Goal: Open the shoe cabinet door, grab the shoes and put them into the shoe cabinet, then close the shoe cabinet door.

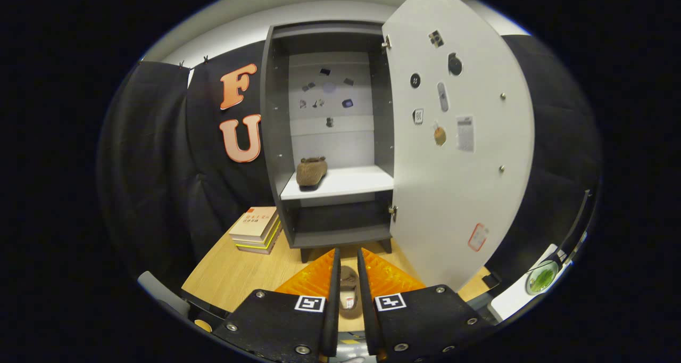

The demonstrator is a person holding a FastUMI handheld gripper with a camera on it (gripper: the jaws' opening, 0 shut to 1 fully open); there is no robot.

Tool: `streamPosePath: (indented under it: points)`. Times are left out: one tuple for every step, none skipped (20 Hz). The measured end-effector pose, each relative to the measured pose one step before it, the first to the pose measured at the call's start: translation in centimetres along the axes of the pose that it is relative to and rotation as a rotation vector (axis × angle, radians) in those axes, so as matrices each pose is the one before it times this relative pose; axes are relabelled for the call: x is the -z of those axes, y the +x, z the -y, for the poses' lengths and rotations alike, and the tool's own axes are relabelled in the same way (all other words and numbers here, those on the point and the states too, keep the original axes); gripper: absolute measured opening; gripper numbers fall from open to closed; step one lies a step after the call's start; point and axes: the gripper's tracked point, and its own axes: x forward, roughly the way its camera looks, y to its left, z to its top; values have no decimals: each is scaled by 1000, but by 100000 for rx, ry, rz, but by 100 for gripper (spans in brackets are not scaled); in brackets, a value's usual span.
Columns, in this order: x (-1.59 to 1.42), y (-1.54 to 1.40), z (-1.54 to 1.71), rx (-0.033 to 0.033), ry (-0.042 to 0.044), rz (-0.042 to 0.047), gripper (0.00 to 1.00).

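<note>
Gripper view: cabinet door (457, 139) swung open at 1 o'clock, one shoe (312, 171) already on the white shelf (346, 183) at 12. Gripper (348, 288) fingers are nearly closed, straddling the second shoe (349, 294) on the table (234, 272); real squeeze unclear. Confirm firm mid-body grip before lifting, then place right of the shelved shoe. Books (258, 229) sit at 11, clear of path.

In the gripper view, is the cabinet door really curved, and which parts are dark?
In the gripper view the fisheye bends the open door; the cabinet is dark below its shelf, where one shoe is lit; the gripper holds the second shoe, in focus.
</note>
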Motion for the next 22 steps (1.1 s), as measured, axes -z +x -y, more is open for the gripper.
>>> streamPosePath:
  points:
    - [634, 196, -562, -1776, 310, -2732, 20]
    - [723, -130, -217, -1363, 222, -3329, 20]
    - [822, -64, -186, -1196, 467, -3481, 20]
    - [713, -110, -318, -1033, 629, -3022, 20]
    - [707, 19, -96, -694, -267, -2948, 20]
    - [589, 84, -34, -829, -545, -3059, 20]
    - [712, 44, 63, -611, -198, -3690, 20]
    - [673, -247, -217, -1251, 644, -3318, 20]
    - [613, -70, -236, -1102, 1193, -2969, 20]
    - [478, 214, -337, -1214, 1324, -2433, 20]
    - [501, 152, -221, -813, 1133, -2621, 20]
    - [569, 24, -85, -798, 492, -2827, 20]
    - [389, 50, -6, -575, 198, -2405, 20]
    - [543, 5, 316, 194, -242, -3043, 20]
    - [414, -231, 302, -195, 286, -2431, 20]
    - [165, -19, 29, -626, 1296, -1757, 21]
    - [126, -35, -13, -688, 878, -1405, 20]
    - [250, -50, 425, 792, 14, -1596, 21]
    - [371, -332, 456, 487, -786, -2523, 21]
    - [262, -476, 472, 35, -269, -1729, 21]
    - [17, 11, -133, -1320, 537, -1116, 21]
    - [-64, 494, -92, -542, 600, -974, 21]
